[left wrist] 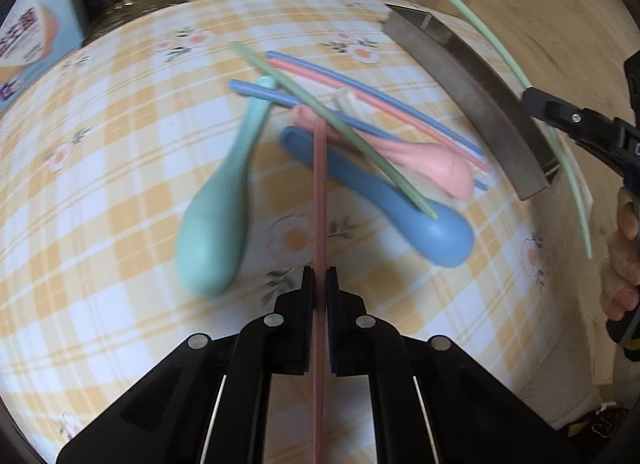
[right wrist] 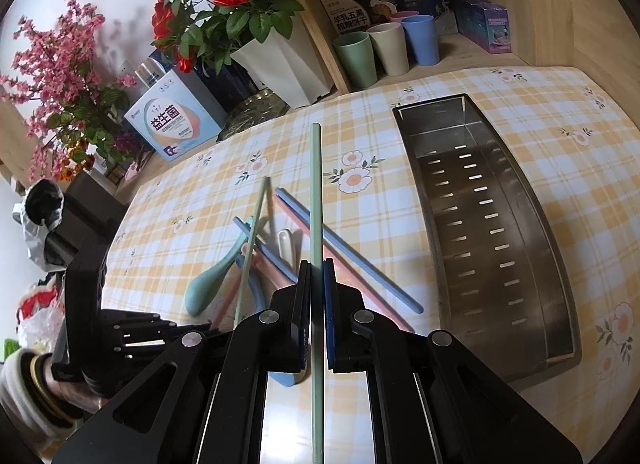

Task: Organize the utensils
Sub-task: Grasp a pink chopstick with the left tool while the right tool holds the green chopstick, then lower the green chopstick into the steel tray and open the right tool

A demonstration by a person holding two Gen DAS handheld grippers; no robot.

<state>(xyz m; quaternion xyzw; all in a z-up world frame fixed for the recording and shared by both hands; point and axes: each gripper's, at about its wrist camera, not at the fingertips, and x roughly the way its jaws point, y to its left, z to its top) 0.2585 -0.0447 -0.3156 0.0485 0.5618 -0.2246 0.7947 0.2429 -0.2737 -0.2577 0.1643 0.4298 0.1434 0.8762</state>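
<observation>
Left gripper (left wrist: 320, 284) is pinched tight on a thin pink plastic chopstick (left wrist: 319, 200), which runs straight ahead btwn the jaws w/ its far end in the utensil pile. Right gripper (right wrist: 317, 276) is clamped on a slim pale-green chopstick (right wrist: 316, 192), held above the yellow-checked flowered tablecloth (right wrist: 400, 200), tip pointing toward the shelf.

The pile sits mid-table: a mint-green plastic spoon (left wrist: 216, 224), a blue plastic spoon (left wrist: 432, 236), a pink plastic spoon (left wrist: 436, 168), a cream spoon handle (left wrist: 348, 100), blue & pink chopsticks, plus a second green chopstick (left wrist: 332, 120) lying across them.

Long perforated stainless-steel tray (right wrist: 480, 224) sits just right of the pile, nothing in it.
</observation>
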